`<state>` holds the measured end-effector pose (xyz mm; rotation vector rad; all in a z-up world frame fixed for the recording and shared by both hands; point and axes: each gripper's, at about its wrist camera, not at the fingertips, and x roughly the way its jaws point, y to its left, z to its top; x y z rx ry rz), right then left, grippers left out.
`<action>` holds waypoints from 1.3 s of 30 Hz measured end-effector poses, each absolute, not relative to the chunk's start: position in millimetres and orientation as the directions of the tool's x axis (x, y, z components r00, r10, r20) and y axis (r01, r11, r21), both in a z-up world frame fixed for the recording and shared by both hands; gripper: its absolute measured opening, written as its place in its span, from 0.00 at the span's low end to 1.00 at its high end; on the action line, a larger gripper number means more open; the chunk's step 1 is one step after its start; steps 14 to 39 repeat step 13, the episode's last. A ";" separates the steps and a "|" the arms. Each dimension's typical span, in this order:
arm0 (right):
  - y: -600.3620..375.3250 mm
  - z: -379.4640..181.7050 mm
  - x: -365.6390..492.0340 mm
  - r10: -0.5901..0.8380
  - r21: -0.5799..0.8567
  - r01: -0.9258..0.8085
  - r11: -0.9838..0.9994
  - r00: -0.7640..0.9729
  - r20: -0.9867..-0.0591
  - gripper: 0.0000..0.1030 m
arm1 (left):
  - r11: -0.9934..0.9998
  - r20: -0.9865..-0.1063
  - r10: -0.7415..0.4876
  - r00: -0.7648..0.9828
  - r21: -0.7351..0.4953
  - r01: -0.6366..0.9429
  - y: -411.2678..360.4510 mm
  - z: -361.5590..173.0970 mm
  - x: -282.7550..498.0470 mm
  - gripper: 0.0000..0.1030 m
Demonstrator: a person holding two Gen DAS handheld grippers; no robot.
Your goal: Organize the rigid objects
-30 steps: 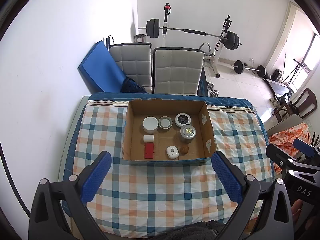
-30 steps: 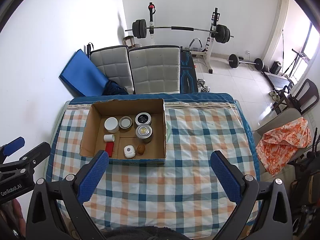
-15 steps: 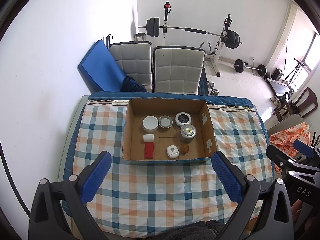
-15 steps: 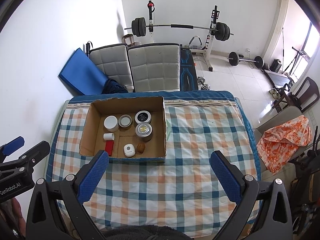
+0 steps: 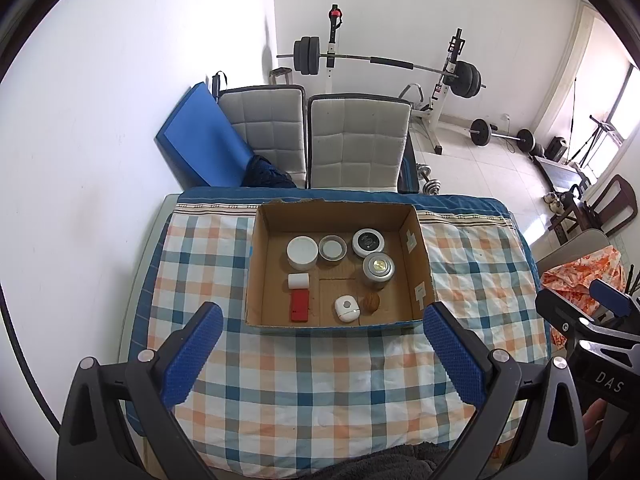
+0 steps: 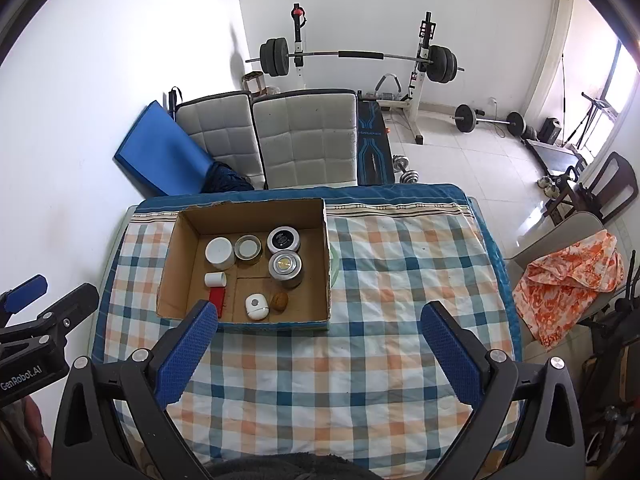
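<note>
The left gripper (image 5: pixel 322 354) and right gripper (image 6: pixel 318 350) are held wide and empty above the checked worktop (image 5: pixel 304 376), while the small objects are gathered inside the cardboard box (image 5: pixel 416 256), so either sorting or completion is fitted.

Both fisheye views look down and forward from above the near edge of the table (image 5: pixel 280 380), well back from the cardboard box (image 5: pixel 420 264). The left view centres the box; the right view sits further right. Both share the box, chairs (image 6: pixel 308 136) and barbell rack (image 6: pixel 424 56).
</note>
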<state>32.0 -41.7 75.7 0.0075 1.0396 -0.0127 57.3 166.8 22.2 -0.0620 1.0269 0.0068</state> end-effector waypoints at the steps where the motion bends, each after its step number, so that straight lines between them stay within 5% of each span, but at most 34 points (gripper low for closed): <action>1: -42.3 75.1 34.1 -0.006 0.002 0.016 1.000 0.506 -0.863 1.00 | 0.998 -0.855 -0.025 0.518 -0.050 -0.034 166.6 22.2 57.5 1.00; 39: -42.8 73.5 38.3 -0.009 0.001 0.019 1.000 0.506 -0.862 1.00 | 0.998 -0.852 -0.030 0.523 -0.055 -0.032 166.1 20.5 64.8 1.00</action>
